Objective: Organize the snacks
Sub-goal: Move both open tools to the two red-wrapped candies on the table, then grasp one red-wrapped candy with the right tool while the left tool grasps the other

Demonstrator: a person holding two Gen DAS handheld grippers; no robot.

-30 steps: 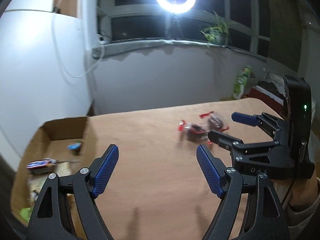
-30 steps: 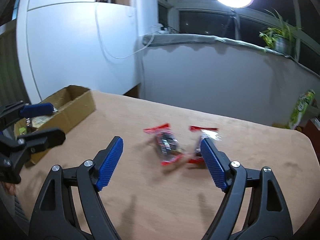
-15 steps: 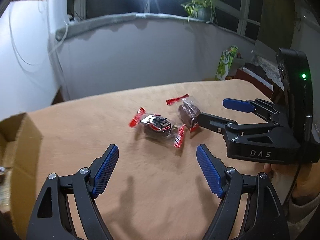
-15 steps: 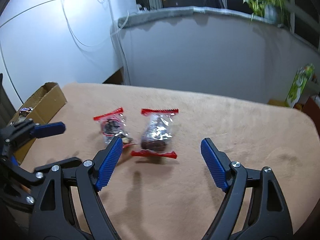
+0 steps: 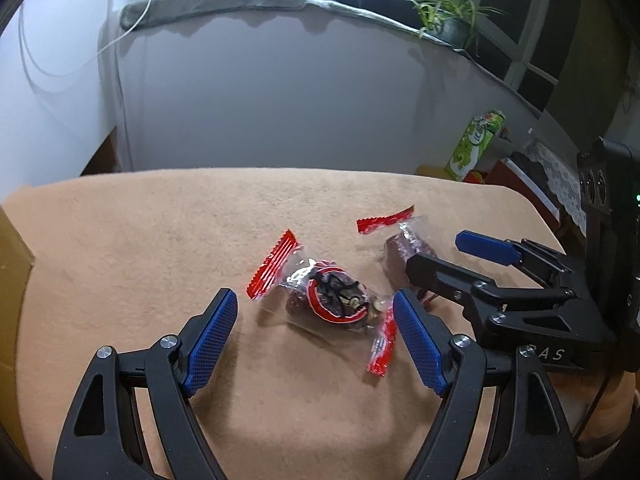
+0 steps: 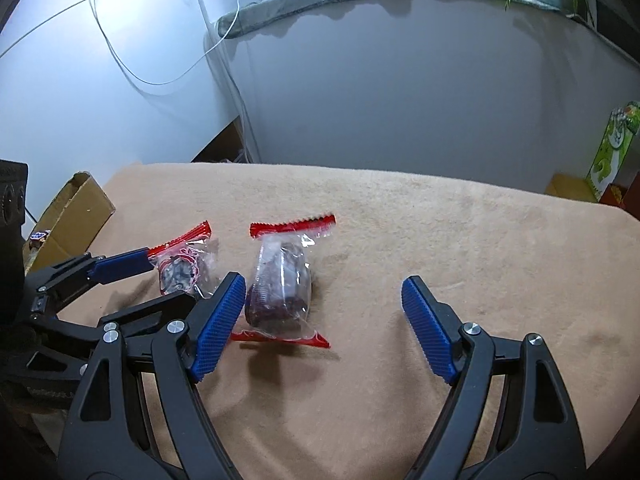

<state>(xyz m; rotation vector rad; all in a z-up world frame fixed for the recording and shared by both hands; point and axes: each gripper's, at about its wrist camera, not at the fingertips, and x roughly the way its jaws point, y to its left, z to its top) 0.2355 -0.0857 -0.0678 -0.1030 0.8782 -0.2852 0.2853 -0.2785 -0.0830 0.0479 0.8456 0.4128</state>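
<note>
Two wrapped snacks lay side by side on the bench [image 5: 120,248]. The left hand-held gripper [image 5: 314,338] stood wide open astride the round snack [image 5: 328,300], gripping nothing, seemingly lined up to pinch it. The right hand-held gripper [image 6: 322,324] gaped empty, the dark cake [image 6: 280,284] just inside its left finger. Only the right view showed the cardboard box [image 6: 76,216] holding a packet.

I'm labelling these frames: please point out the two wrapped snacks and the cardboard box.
Left snack [image 5: 328,300], left wrist view: on its dark filling.
Right snack [image 6: 280,284], right wrist view: on the clear wrapper's middle.
Cardboard box [image 6: 76,216], right wrist view: on its outer wall.
</note>
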